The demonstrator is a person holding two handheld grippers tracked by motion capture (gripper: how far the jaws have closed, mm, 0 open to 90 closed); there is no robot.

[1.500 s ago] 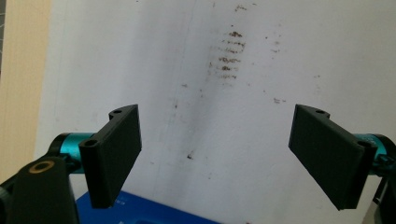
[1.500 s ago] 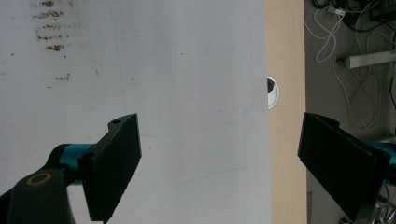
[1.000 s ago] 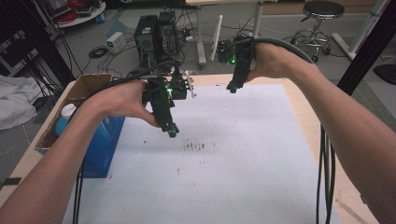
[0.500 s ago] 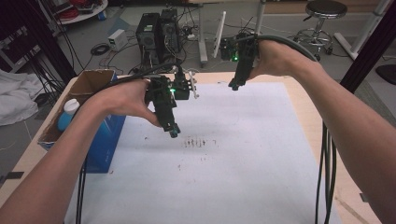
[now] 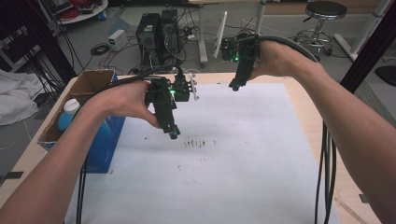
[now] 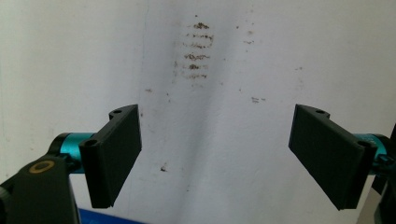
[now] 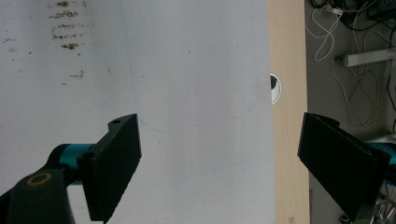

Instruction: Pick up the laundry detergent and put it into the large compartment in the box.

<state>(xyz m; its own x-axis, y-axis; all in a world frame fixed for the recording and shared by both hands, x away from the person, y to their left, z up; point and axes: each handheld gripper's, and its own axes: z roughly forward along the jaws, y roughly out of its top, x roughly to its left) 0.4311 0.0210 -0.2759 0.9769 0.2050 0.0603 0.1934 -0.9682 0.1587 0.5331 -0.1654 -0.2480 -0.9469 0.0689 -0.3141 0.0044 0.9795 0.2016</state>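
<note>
1. The left claw (image 5: 173, 136) hangs above the white sheet (image 5: 243, 177) on the worktop (image 5: 306, 98); its jaws stand wide apart with nothing between them.
2. Just beside its tip, a patch of brown marks (image 5: 194, 143) lies on the sheet.
3. The right claw (image 5: 233, 87) is held over the far edge of the sheet, jaws also wide open and empty.
4. A cardboard box (image 5: 88, 84) with a white-capped bottle (image 5: 69, 109) stands at the left edge of the worktop, well apart from both claws.
</note>
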